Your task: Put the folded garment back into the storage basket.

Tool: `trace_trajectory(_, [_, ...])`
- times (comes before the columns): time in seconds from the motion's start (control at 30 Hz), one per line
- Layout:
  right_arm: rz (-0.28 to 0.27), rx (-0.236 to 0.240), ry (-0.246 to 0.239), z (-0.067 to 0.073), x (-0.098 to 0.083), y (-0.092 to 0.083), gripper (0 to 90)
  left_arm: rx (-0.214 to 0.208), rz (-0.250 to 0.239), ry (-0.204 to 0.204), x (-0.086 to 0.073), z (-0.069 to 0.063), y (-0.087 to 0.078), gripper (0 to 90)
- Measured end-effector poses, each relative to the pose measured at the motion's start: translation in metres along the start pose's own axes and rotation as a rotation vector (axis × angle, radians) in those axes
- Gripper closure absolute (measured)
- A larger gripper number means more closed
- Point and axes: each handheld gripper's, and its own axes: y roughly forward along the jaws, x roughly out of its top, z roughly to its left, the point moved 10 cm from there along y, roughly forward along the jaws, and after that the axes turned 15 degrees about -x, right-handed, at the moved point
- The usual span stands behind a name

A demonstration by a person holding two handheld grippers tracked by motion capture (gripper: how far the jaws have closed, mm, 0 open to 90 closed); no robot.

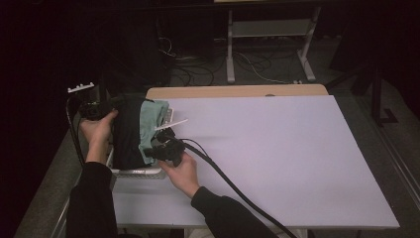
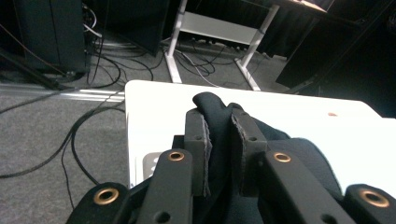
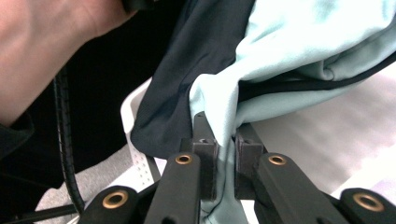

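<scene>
Garment (image 1: 130, 131), black with mint lining (image 1: 147, 126): held over basket (image 1: 141, 172) at tabletop (image 1: 277, 148) left edge. Left claw (image 2: 218, 140) clenched on black fold; right claw (image 3: 219, 158) clenched on mint edge. Advice: keep both grips firm, lift evenly, clear basket rim before spreading rightward.

White table (image 1: 277, 148), grey carpet (image 2: 42, 144) (loose cables (image 1: 198, 69)), white stand legs (image 1: 230, 54)

The cloth (image 2: 224, 135) pinched in the left gripper (image 2: 219, 158) is black. The cloth (image 3: 289, 42) in the right gripper (image 3: 226, 163) is pale mint. Both grippers are black with brass rivets. Beneath them the table (image 1: 267, 148) is white and a basket (image 1: 143, 172) is white with holes.
</scene>
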Motion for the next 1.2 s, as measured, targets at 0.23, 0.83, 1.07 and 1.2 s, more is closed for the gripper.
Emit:
trace_trajectory(0.23, [0.029,-0.004,-0.001,0.0,-0.003,0.001,80.4,0.011,0.034,-0.01,-0.008,0.003,0.008,76.7])
trace_trajectory(0.83, [0.032,-0.085,-0.097,-0.023,0.019,-0.025,31.7,0.042,0.117,0.09,-0.009,-0.017,0.021,24.2])
trace_trajectory(1.07, [0.047,-0.056,-0.114,-0.043,0.027,-0.046,12.2,-0.026,0.136,0.096,-0.005,-0.035,0.028,12.8])
trace_trajectory(1.2, [0.054,-0.059,-0.118,-0.051,0.028,-0.052,1.4,-0.027,0.151,0.093,-0.003,-0.043,0.03,7.1])
